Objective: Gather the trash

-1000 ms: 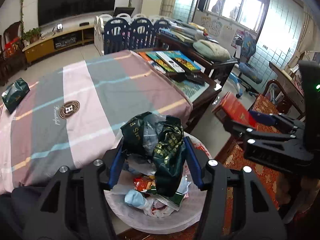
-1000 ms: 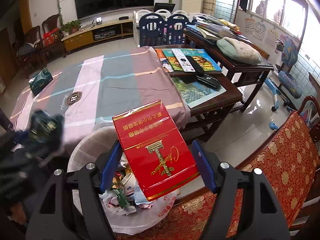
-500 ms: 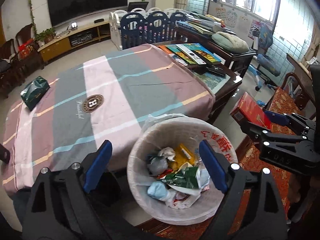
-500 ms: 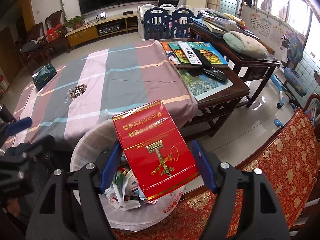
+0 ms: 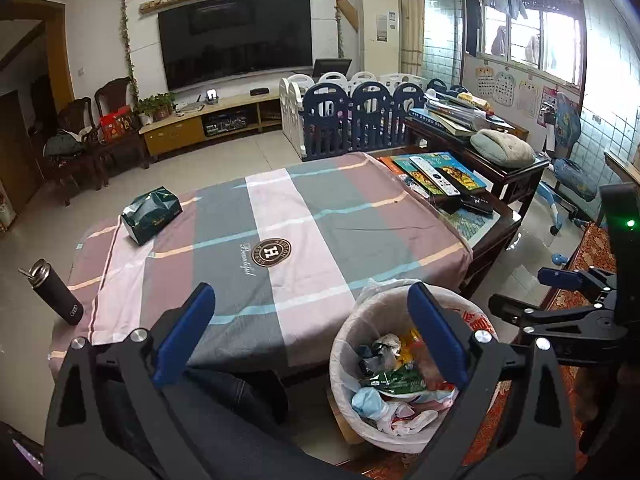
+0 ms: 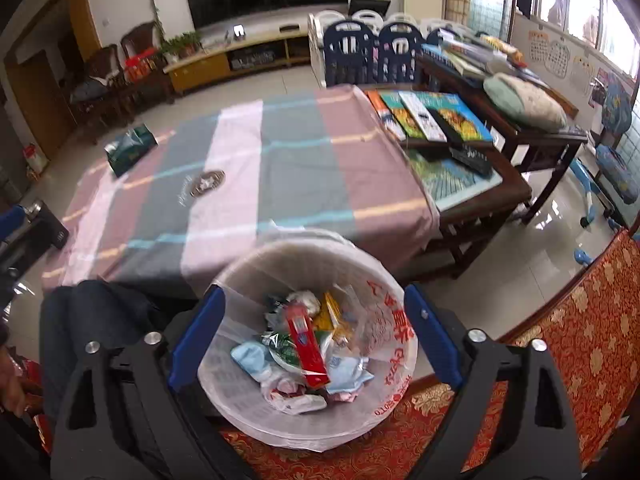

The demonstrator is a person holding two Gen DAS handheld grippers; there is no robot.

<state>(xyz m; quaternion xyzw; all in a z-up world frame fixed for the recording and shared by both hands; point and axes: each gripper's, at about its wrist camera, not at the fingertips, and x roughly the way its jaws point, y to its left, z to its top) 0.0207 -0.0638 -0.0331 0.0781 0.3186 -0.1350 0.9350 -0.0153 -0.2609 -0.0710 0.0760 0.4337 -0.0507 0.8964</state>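
Big dark TV (image 5: 236, 40) fills the white wall, and everything sits around it: a low wooden TV stand (image 5: 208, 122) right under it, dark wooden chairs (image 5: 92, 128) off to its left, bright windows (image 5: 532, 36) far to its right. Pale tiled floor (image 5: 224, 164) in front.

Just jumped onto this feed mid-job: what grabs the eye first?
The lined trash bin, full of wrappers, sits right under the open right gripper, with a red carton lying on top of the pile. Behind it spreads the striped tablecloth, with a green tissue pack at its far left corner.
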